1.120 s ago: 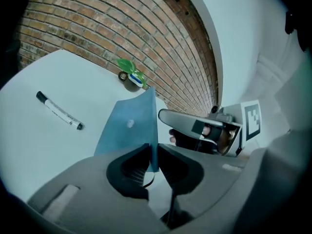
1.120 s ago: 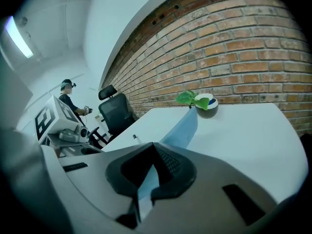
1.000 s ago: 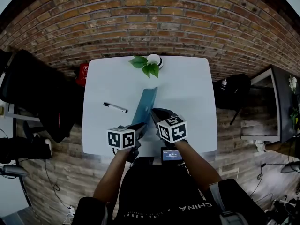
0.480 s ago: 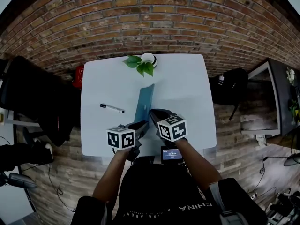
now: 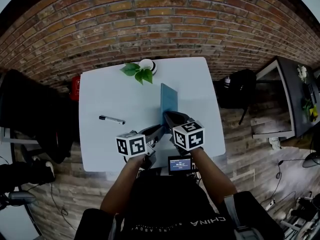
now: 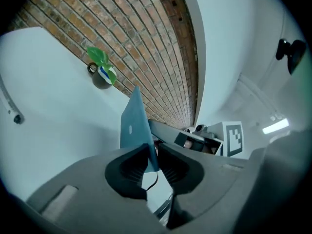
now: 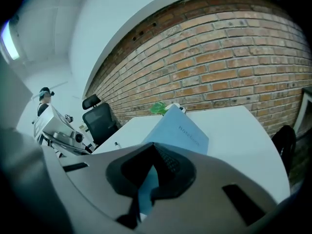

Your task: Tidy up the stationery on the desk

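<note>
Both tongs are on the blue notebook at its near end, over the middle-right of the white surface. Left tongs: narrow, pinched on the notebook's lower edge, w/ the cover standing up edge-on btwn them. Right tongs: also clamped on it, the blue cover running out past them w/ "notebook" printed near the far corner. The book is tipped up on edge, not flat; can't tell whether its far end touches the surface. A marker pen lies on the left part of the surface, well apart from the notebook. Potted plant sits at the far edge by the brick wall. Small device w/ a lit screen is at the near edge, close to the person. Black office chair stands off to the left.
</note>
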